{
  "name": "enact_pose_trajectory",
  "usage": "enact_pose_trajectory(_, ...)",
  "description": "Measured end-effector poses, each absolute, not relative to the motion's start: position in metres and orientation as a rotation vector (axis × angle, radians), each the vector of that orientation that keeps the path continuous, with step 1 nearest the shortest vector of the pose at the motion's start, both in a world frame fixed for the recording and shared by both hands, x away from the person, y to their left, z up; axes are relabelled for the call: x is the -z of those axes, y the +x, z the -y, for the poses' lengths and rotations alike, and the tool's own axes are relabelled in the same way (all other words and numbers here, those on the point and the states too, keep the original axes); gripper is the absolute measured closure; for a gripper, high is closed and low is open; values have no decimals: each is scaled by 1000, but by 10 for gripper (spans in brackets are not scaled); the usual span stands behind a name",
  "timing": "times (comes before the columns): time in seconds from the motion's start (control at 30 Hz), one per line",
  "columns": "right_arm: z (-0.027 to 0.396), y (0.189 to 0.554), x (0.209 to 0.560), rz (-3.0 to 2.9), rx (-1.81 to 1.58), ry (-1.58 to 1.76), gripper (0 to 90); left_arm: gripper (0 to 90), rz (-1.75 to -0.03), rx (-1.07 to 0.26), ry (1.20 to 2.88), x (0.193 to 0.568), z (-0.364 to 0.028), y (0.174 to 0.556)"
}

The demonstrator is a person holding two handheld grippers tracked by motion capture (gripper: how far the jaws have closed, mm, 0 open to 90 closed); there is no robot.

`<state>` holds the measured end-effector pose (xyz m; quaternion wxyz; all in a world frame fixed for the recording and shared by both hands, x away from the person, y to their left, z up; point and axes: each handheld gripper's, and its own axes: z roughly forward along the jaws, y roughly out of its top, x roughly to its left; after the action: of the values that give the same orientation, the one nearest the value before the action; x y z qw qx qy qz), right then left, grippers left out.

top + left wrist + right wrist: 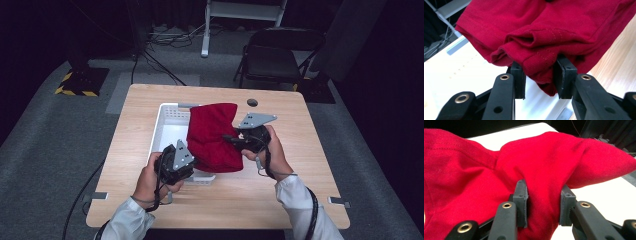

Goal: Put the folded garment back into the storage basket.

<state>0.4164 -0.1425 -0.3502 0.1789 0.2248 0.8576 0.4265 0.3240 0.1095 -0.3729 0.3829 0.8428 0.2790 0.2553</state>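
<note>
A crumpled red garment [214, 136] with stitched hems hangs over the white basket's [168, 126] three o'clock rim

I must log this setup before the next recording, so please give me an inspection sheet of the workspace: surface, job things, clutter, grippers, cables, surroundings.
Surface: wooden table, with a round hole near the far edge.
Job things: red cloth bunched and held over the white basket.
Clutter: nothing seen.
Grippers: left gripper has its fingers on a hemmed fold of the cloth; right gripper grips a bunch of the cloth.
Cables: one trails from each gripper along the sleeves; more cables lie on the floor behind the table.
Surroundings: grey carpet, folding chair, a white stand, a base with yellow-black tape, dark curtains.
</note>
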Motion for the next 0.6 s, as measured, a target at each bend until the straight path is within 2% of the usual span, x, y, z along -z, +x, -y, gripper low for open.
enact_pose_trajectory(0.6, 104, 434, 362, -2481, -1218, 614, 669, 658, -789, -682, 2155, 382, -139, 331)
